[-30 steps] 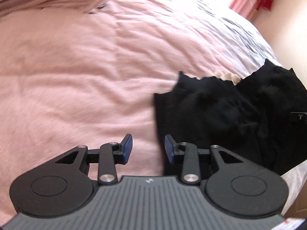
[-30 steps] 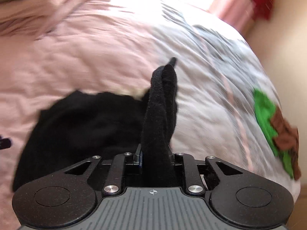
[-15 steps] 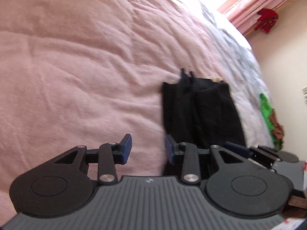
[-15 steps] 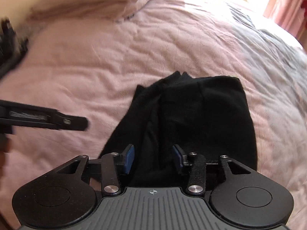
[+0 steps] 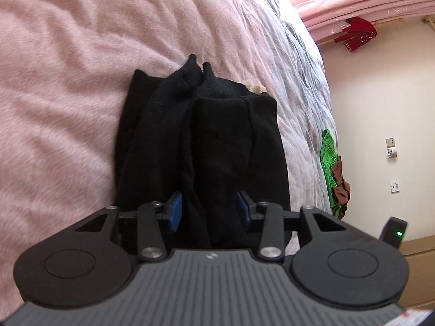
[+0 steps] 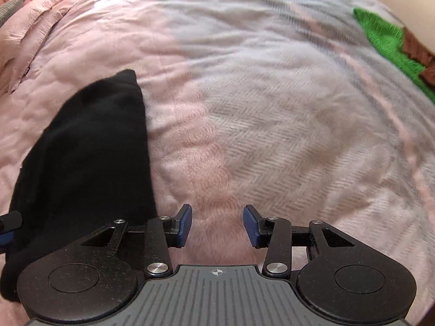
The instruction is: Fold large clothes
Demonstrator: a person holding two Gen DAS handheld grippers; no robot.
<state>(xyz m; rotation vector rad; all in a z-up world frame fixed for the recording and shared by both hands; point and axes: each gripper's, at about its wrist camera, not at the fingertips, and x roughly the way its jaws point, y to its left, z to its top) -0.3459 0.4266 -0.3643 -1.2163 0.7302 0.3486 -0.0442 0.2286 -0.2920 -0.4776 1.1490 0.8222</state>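
- the black garment [image 5: 201,135] is now seen lying on the pink bedspread [image 5: 54,95] as a long narrow bundle, folded lengthways, where a second earlier it was spread wide and loose.
- the left gripper [image 5: 209,212] has been brought over the near end of the bundle; its jaws are parted and a thick ridge of the cloth is straddled between them, not pinched as far as can be told.
- half a second earlier those jaws were beside the garment's left edge, over bare bedspread.
- the right gripper [image 6: 217,225] has been emptied: a sleeve was clamped in it a second ago, and now its jaws are held wide apart over bare bedspread with nothing between them.
- in the right wrist view the garment [image 6: 89,157] is seen off to the left of that gripper, near but apart from it.
- a green cloth [image 6: 386,38] is left far to the right, untouched.
- the lengthwise fold is judged done; a crosswise fold is probably what remains, with the near end to be gripped by the left gripper first.
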